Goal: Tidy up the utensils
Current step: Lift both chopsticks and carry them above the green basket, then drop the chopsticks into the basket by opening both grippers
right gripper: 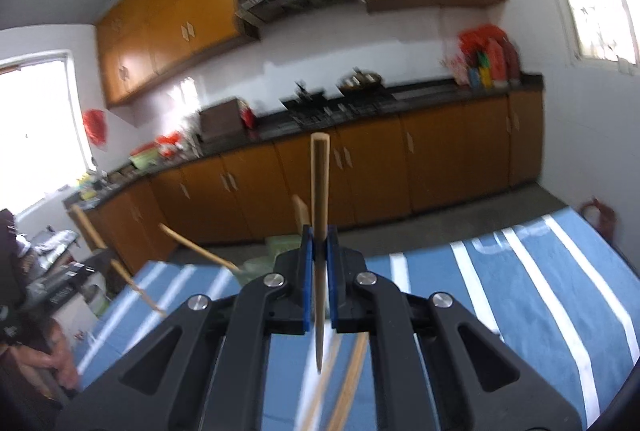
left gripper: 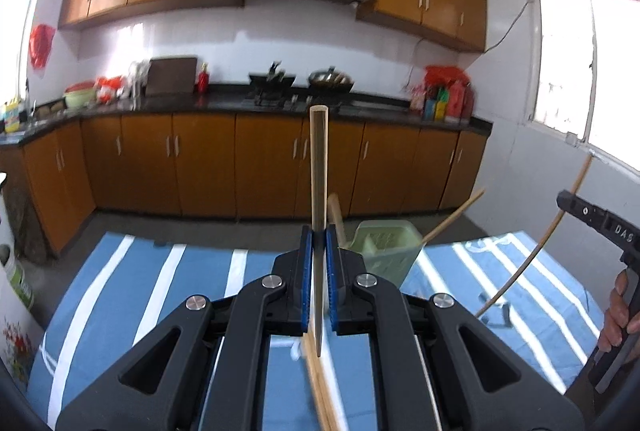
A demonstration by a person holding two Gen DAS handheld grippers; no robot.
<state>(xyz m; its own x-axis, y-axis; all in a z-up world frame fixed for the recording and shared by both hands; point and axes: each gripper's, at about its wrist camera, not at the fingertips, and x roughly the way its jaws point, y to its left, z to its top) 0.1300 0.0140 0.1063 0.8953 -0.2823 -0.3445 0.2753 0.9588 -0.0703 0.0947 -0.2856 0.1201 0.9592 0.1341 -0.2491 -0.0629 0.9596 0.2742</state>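
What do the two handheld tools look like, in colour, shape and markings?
Both the left tool and the right tool are matte black, with triangular cut-outs, round silver pivot bolts and blue finger pads. White letters "DAS" mark the right tool's side. No cables or sleeves show.

The right tongs (left gripper: 600,227) bear the letters "DAS".

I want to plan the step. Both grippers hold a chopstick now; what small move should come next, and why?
Probably carry the left gripper forward to the green holder and drop its chopstick in: it is clamped upright, and the holder, just ahead, already has chopsticks in it.
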